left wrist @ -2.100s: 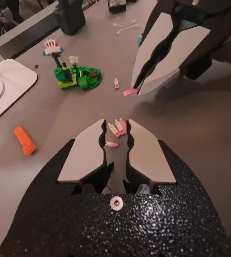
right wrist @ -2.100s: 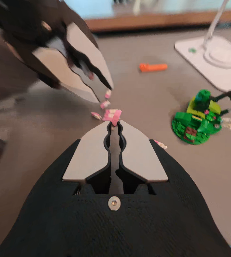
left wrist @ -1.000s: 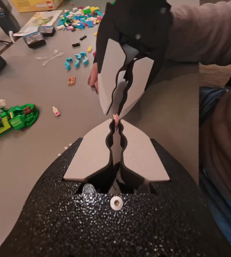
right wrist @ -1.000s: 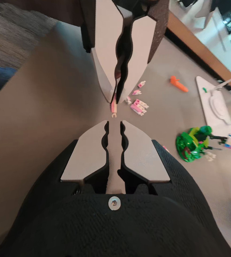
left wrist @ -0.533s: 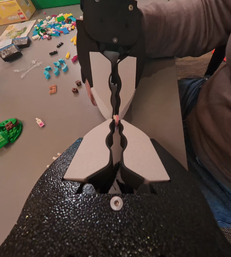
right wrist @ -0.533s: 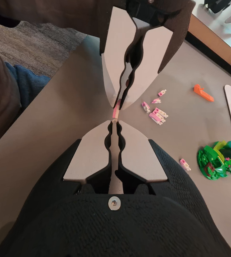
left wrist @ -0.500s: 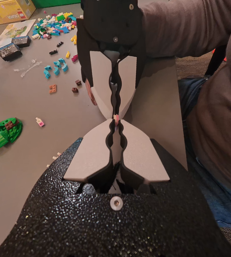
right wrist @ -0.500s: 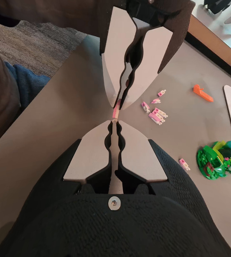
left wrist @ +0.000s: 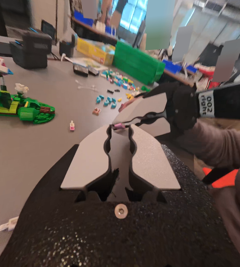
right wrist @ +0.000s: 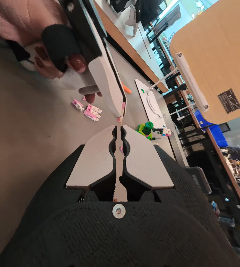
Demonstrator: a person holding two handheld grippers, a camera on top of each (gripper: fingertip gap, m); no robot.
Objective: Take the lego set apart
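Note:
My left gripper (left wrist: 119, 127) stands open, its tips on either side of a small pink piece (left wrist: 119, 126). My right gripper (left wrist: 116, 124) reaches in from the right, rolled on its side, and is shut on that piece. In the right wrist view my right gripper (right wrist: 118, 127) is nearly closed, with the pink and cream piece (right wrist: 118, 119) just past its tips at the end of the left gripper (right wrist: 119, 117). The green lego set (left wrist: 29, 111) stands on the grey table at the left; it also shows in the right wrist view (right wrist: 145, 130).
Loose pink and white pieces (right wrist: 93, 111) lie near a hand. An orange brick separator (right wrist: 126, 89) and a white pad (right wrist: 149, 98) lie beyond. Turquoise bricks (left wrist: 106, 100), a mixed brick pile (left wrist: 116, 82), black boxes (left wrist: 32, 52) and a green box (left wrist: 136, 63) stand farther back.
My left jaws have opened wider around the pink piece. The right gripper has swung from straight ahead to the right side and rolled over, still shut on the piece.

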